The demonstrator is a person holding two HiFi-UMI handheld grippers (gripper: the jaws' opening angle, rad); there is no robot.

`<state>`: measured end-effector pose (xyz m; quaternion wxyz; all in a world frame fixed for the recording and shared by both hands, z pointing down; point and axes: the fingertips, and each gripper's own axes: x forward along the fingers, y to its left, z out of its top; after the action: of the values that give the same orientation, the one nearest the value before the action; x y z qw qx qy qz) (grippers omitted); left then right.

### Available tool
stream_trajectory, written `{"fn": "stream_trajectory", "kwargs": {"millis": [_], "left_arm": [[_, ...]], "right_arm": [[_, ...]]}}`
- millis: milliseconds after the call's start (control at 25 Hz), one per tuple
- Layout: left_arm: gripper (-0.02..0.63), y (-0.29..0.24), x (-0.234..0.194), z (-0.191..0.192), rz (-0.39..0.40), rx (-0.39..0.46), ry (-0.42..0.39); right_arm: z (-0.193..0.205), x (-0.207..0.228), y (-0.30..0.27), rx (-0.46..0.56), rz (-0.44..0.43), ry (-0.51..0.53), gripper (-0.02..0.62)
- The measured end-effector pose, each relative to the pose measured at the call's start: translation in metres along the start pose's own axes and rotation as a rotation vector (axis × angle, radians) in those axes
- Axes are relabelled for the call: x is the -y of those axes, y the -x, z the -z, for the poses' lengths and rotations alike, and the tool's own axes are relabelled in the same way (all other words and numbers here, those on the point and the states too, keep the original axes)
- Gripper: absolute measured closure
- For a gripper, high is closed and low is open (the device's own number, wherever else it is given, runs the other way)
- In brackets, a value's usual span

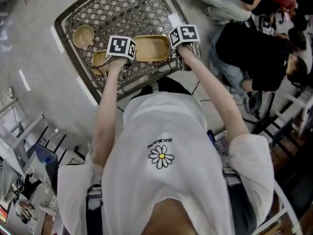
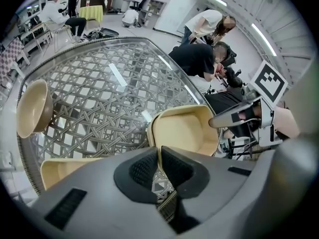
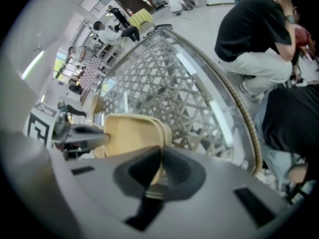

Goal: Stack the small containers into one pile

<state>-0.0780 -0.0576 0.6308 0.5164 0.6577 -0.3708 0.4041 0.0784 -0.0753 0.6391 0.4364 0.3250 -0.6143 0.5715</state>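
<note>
A rectangular beige container [image 1: 151,48] hangs between my two grippers at the near edge of the glass table [image 1: 127,9]. My left gripper [image 1: 129,57] is shut on its left rim [image 2: 158,148]. My right gripper [image 1: 172,44] is shut on the opposite rim [image 3: 158,158]. In the left gripper view the container's hollow [image 2: 187,128] faces me, with the right gripper [image 2: 239,117] beyond it. A second rectangular container [image 1: 100,58] lies on the glass just left of my left gripper, partly hidden by it. A round beige bowl [image 1: 83,35] stands farther left.
The table top is glass over woven lattice, with a raised rim [image 1: 73,58] all round. Several people sit or crouch to the right of the table [image 1: 254,53]. Chairs and clutter [image 1: 39,151] stand on the floor at the lower left.
</note>
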Motion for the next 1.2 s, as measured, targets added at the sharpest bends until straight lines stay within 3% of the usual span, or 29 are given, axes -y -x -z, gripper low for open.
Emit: {"fn": "stream_trajectory", "kwargs": {"millis": [280,440,640,960,1200], "left_arm": [[0.546,0.001,0.002,0.000,-0.010,0.011,-0.037],[0.457,0.003,0.004,0.002,-0.003,0.028,-0.021],[0.413,0.020,0.005,-0.006,-0.017,0.103,0.002],[0.417,0.100,0.030,-0.040,-0.025,0.381,-0.010],[0.485,0.159,0.056,-0.050,-0.049,0.617,-0.047]], "right_arm": [[-0.004,-0.002,0.005,0.070,-0.046,-0.011,0.557],[-0.012,-0.005,0.015,0.113,-0.051,0.008,0.554],[-0.019,-0.012,0.034,0.170,-0.077,0.011,0.477],[-0.019,-0.041,0.100,0.398,-0.085,0.084,0.478],[-0.007,-0.067,0.145,0.595,-0.099,0.115,0.479]]}}
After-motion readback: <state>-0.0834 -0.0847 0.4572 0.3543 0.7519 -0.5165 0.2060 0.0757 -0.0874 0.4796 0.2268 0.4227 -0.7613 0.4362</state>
